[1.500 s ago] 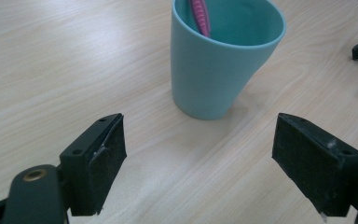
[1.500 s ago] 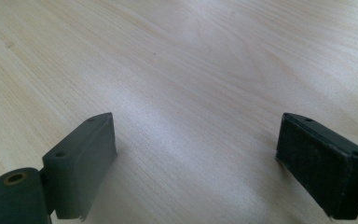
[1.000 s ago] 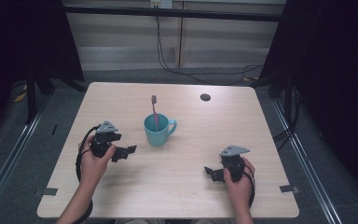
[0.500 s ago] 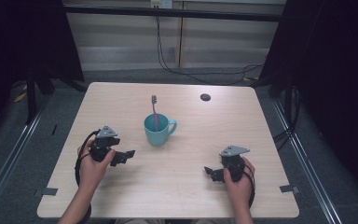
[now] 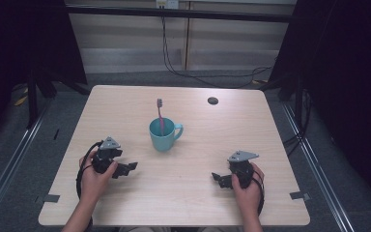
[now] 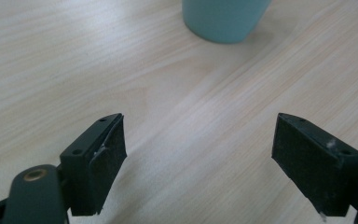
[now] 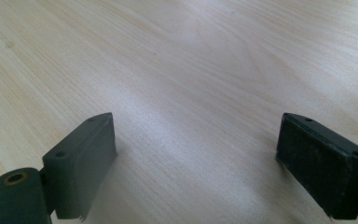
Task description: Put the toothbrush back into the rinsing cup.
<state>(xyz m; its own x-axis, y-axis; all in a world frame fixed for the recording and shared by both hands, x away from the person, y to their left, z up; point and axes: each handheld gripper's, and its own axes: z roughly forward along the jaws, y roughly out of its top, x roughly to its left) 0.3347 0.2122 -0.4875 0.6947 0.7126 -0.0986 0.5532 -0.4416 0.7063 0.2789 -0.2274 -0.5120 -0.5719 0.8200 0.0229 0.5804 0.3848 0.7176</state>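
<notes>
The wooden table (image 5: 183,193) bore a teal mug (image 5: 162,135) at its centre, its top cut off in the left gripper view. The left gripper (image 5: 125,169) and right gripper (image 5: 218,178) gaped wide, empty. A pink toothbrush (image 5: 160,116) stood in the mug.

Light wood-grain worktop (image 5: 125,106) with rounded corners and 1 small dark round cap (image 5: 213,100) near the far edge. Grey floor (image 5: 58,145) all around, metal rails (image 5: 9,164) along both sides, tape strips (image 5: 298,195) near the front corners. Pale panelled back wall (image 5: 125,43), black cables (image 5: 174,67) hanging down it. Dark curtains (image 5: 24,43) left and right. Soft, even overhead light.
</notes>
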